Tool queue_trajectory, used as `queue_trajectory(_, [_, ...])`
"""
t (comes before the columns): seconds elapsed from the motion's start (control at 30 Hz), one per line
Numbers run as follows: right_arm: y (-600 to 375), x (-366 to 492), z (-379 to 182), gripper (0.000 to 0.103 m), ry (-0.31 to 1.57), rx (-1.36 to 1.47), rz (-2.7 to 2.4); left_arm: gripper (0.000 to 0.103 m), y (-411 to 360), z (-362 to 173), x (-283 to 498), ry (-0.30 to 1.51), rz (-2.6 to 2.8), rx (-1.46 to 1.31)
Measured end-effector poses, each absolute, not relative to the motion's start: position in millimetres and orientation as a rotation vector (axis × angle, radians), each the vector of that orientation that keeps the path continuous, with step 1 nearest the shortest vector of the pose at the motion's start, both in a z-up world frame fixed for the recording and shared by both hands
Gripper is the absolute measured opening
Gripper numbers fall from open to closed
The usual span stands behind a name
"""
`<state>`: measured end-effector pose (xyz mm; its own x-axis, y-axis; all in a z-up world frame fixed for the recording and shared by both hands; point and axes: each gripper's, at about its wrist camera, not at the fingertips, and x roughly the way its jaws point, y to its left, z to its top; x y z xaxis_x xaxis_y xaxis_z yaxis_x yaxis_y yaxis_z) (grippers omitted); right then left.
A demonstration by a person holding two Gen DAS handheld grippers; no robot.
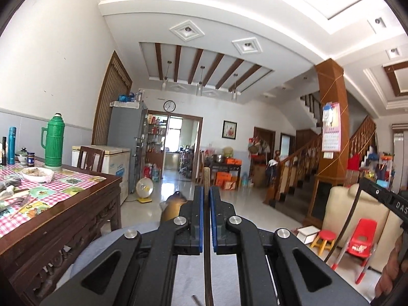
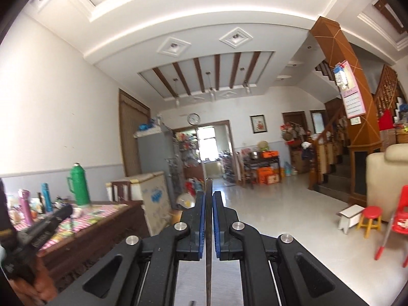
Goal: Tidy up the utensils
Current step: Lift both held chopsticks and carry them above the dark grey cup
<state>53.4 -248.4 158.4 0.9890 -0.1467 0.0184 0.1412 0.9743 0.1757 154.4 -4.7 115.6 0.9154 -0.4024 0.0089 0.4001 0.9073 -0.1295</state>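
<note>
Reading "DAS", perhaps cut off, right gripper (image 1: 397,205).

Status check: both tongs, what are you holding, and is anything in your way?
Left tongs shut on a thin dark stick. Right tongs shut on another. Both aimed level across the room, table off to the side. Nothing ahead.

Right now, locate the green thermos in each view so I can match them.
Left wrist: green thermos stands at far left, on the checked tablecloth.
Right wrist: thermos at lower left, blurred, same table.
Shared landmark: round wall clock above the doorway.
</note>
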Motion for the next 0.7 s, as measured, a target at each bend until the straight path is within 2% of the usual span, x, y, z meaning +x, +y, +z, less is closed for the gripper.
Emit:
queue_trajectory(0.4, [-195, 65, 124, 0.007, -0.018, 0.194, -0.045, 0.005, -10, 87, 154, -0.068, -0.371, -0.203])
queue_trajectory(0.7, [-189, 76, 91, 0.007, 0.058, 0.202, -0.046, 0.005, -21, 52, 174, 0.000, -0.331, -0.253])
